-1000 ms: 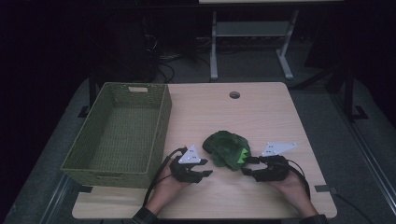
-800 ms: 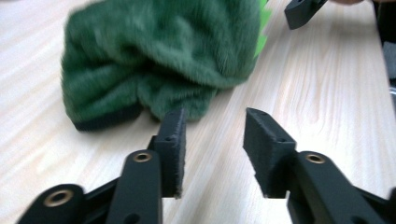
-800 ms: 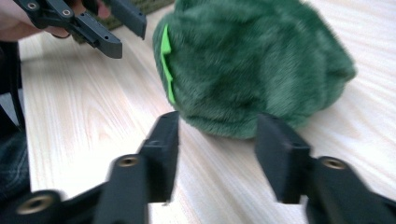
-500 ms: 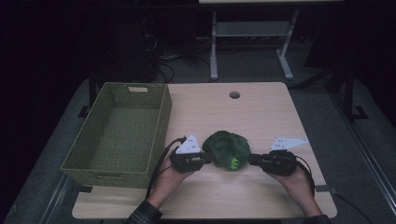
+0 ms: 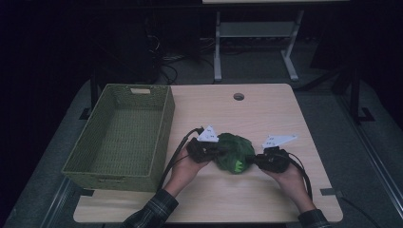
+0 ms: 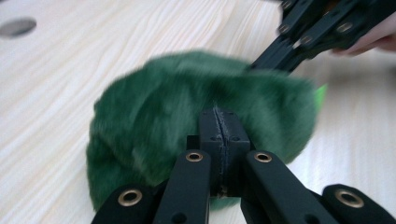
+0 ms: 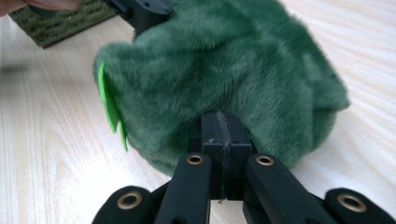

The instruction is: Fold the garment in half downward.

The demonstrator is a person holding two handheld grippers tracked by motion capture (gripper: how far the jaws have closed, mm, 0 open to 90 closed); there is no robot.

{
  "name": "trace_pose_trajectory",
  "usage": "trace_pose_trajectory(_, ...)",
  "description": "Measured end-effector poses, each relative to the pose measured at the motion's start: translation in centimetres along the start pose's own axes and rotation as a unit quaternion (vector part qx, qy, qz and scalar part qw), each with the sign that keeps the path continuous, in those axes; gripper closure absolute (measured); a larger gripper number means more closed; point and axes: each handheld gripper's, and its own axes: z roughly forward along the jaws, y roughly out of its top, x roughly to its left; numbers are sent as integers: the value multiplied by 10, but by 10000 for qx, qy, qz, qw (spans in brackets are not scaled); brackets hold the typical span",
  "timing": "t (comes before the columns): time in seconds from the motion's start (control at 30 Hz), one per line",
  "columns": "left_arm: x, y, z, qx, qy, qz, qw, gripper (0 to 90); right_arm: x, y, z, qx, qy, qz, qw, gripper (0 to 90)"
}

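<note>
Here both claws, left and right, have just closed, pinching the green plush toy.

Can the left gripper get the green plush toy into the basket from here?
Probably yes. The left gripper is shut on the green plush toy, the wicker basket sits just beside it with an open top, but the right gripper also pinches the toy.

Your sleeves are plaid, dark with lighter lines. Each gripper is black: the left gripper and the right gripper both carry a pale three-cornered plate on top. Black cables trail from them. The jaw arms have brass-ringed holes and small screws.
</note>
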Motion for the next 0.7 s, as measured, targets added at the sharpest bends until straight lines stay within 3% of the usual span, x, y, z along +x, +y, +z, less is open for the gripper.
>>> trace_pose_trajectory(0.13,7,-16,3,211,95,-184,9996,898,3,-3,9,175,99,6,9998,897)
trace_pose_trajectory(0.4,11,-38,12,579,158,-309,9977,899,9,-7,27,544,96,-81,9984,898)
trace_pose_trajectory(0.7,13,-43,25,670,190,-313,9971,900,10,-9,37,614,129,-57,9980,899)
